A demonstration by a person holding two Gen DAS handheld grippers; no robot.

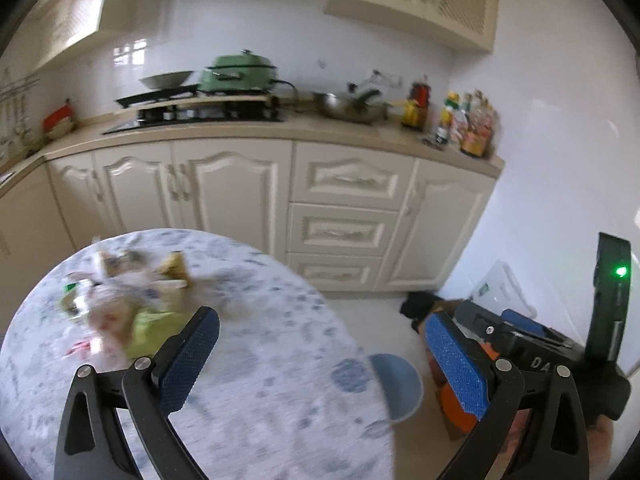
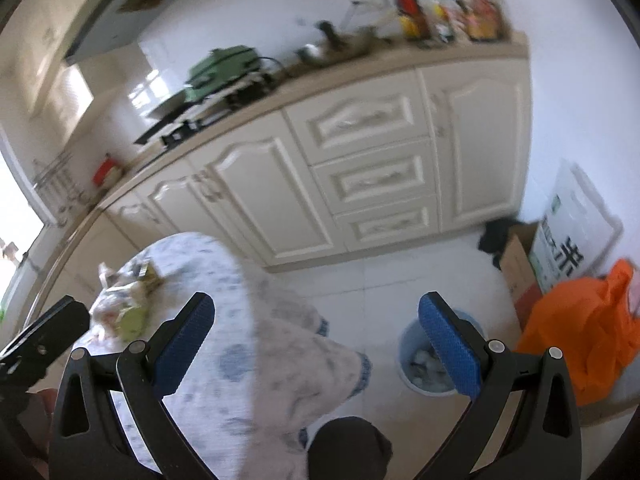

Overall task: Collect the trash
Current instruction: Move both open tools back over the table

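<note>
Currently both grippers, left gripper (image 1: pixel 316 354) and right gripper (image 2: pixel 316 342), are spread wide and hold nothing. Crumpled wrappers and paper trash (image 1: pixel 120 300) lie on the round blue-patterned tablecloth table (image 1: pixel 260 360). Judged step: approach. Next, reach the pile, pinch one piece, and carry it to the blue plastic bin (image 2: pixel 412 368) beside the table.

A pile of trash (image 1: pixel 120 304) lies on the far left part of the surface (image 1: pixel 248 380). The bin (image 2: pixel 434 360) stands on the floor right of the surface, with scraps in it. Right of the bin lie a bag (image 2: pixel 588 328) and, behind it, a box (image 2: pixel 520 268) by the wall. Cabinets (image 1: pixel 340 208) run behind, carrying a stove (image 1: pixel 200 114), pots and bottles (image 1: pixel 468 126).
</note>
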